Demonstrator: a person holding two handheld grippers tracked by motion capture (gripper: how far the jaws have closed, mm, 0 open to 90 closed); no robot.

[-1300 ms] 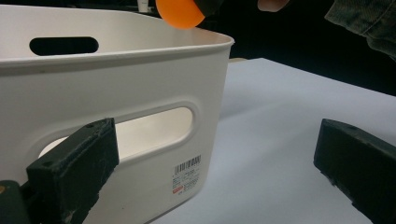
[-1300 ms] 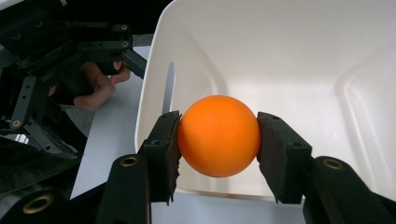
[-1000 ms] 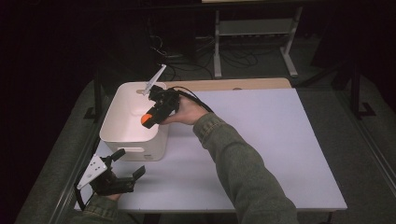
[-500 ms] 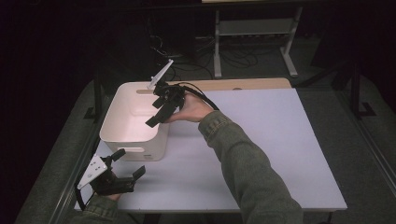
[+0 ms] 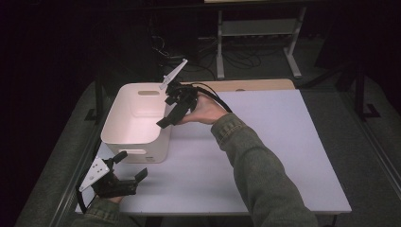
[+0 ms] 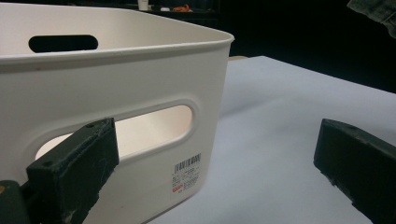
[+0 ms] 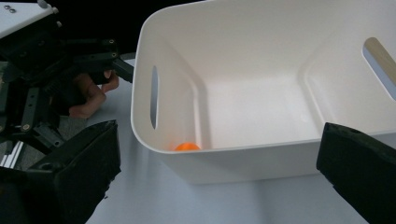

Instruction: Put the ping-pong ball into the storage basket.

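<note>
High view gives us the broadest layout: one white table (image 5: 265,156) carries one white plastic bin (image 5: 137,120) near its left edge. It is open-topped with rounded corners and slot handles cut through its walls; we count three slots across the views.

Our right gripper (image 5: 176,108) hangs at the bin's right rim, tilted down toward the inside. Its jaws have just been opening and now stand spread as wide as they go, with nothing between them. Our left gripper (image 5: 124,175) rests low at the table's near-left corner, just beside the bin's front wall, jaws apart and empty.

In the right gripper view, one small orange ball (image 7: 187,146) lies on the bin floor, tucked against the near wall below the rim, so we see just its top. The left gripper (image 7: 70,79) also shows there, beyond the bin's far end.

We judge the ball to be light, smooth and round, likely to roll or bounce at a nudge. It should be pinched across its middle with gentle, centred pressure, or it will squirt out of the pads. The bin looks stiff and light; its slot handles or rim would be the place to grip it, though it could slide on the smooth tabletop.
</note>
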